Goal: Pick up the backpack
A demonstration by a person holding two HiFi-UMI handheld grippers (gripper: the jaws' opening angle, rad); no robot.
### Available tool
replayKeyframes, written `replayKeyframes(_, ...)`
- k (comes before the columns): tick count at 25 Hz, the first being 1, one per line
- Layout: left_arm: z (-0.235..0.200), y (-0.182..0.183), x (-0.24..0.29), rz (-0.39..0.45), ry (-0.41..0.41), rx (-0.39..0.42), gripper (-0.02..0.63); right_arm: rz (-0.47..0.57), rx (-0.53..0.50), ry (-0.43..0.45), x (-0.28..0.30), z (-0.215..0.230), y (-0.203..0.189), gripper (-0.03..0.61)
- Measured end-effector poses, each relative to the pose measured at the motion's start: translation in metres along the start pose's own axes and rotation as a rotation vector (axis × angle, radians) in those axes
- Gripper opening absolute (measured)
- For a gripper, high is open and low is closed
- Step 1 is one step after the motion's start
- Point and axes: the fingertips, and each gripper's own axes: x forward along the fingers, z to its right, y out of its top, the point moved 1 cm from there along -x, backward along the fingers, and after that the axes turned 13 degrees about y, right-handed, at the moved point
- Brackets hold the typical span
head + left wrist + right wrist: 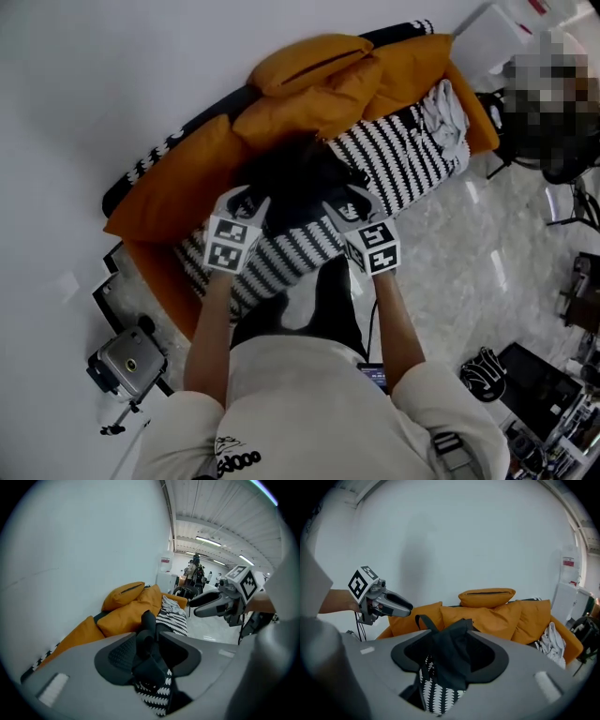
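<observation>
The black backpack (292, 180) lies on the sofa's striped cover (408, 155), in front of orange cushions (309, 89). The left hand-held gripper (247, 200) and the right hand-held gripper (349, 201) each have their jaws apart, with loose backpack fabric between them.

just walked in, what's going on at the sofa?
A person holding two grippers stands over the orange sofa, going for the black backpack lying on it. The left gripper and right gripper are both down at it, jaws apart with its black fabric between them, not clamped. Not lifted yet.
</observation>
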Motion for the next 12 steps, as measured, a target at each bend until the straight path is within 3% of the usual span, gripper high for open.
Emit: replayKeyframes(12, -0.007, -0.039, 0.054, -0.138, 0.028, -0.058, 0.186, -0.173, 0.012, 0.100, 0.080, 0.026, -0.073, 0.305)
